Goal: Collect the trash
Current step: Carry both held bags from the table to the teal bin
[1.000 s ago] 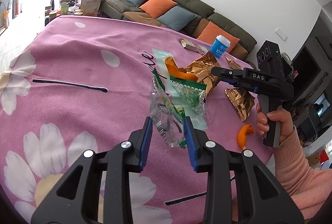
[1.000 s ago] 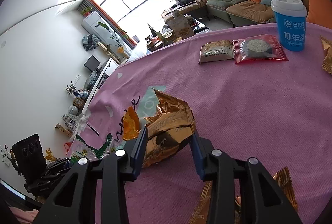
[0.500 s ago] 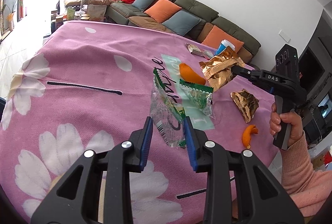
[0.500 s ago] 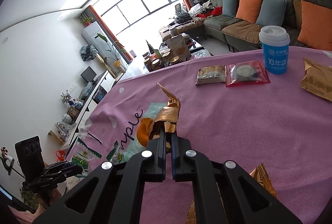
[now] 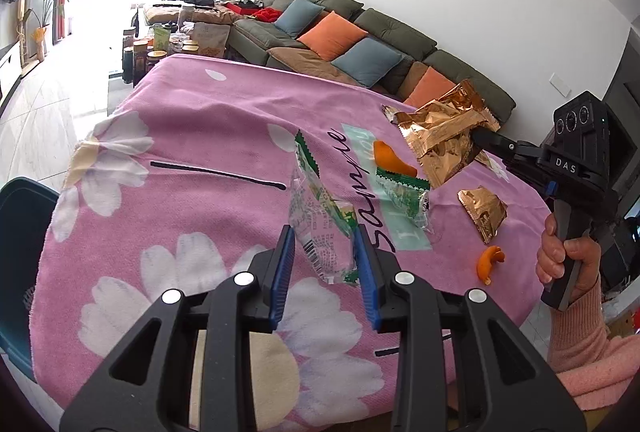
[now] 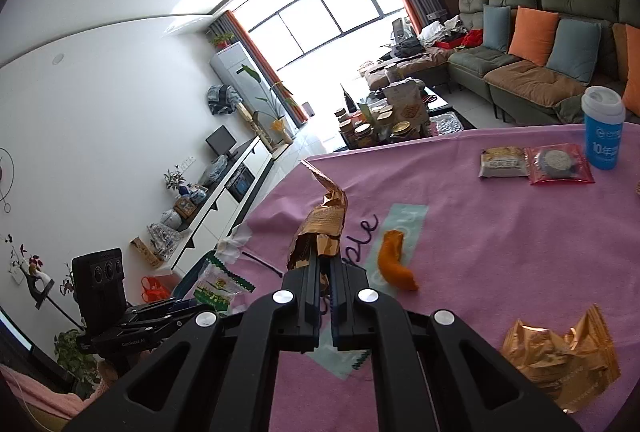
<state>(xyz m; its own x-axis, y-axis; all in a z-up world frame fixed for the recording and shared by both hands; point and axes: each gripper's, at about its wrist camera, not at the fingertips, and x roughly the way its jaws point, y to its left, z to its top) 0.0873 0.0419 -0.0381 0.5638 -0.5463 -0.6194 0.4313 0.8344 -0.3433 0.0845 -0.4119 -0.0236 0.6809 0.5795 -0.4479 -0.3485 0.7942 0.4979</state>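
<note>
The gold foil wrapper [image 6: 320,232] is being carried clear of the pink flowered tablecloth [image 5: 192,136], pinched flat between the pressed-together jaws of the right gripper [image 6: 325,272]; in the left wrist view the same wrapper is hanging in the air above the cloth's printed word. The left gripper [image 5: 324,272] is holding a clear green-printed wrapper [image 5: 320,228] between its blue pads [image 5: 280,272], the jaws partly spread around its crumpled width and appearing to bear on its edges. Both pieces are judged to be in transit, not yet deposited.

Taking the printed word on the cloth as landmark: a second green wrapper [image 5: 404,192] is lying on it, an orange peel [image 6: 394,260] is resting just beside it, and a crumpled gold wrapper [image 5: 482,208] and a smaller peel [image 5: 488,262] are lying farther toward the person's side. Two sealed snack packets [image 6: 536,164] and a blue cup [image 6: 602,136] are standing well beyond it, near the sofa edge; whether these count as trash cannot be told.

A dark green bin [image 5: 20,252] is showing at the cloth's far left edge, presumably the destination. Judged progress: two items lifted, at least four loose pieces remaining.
</note>
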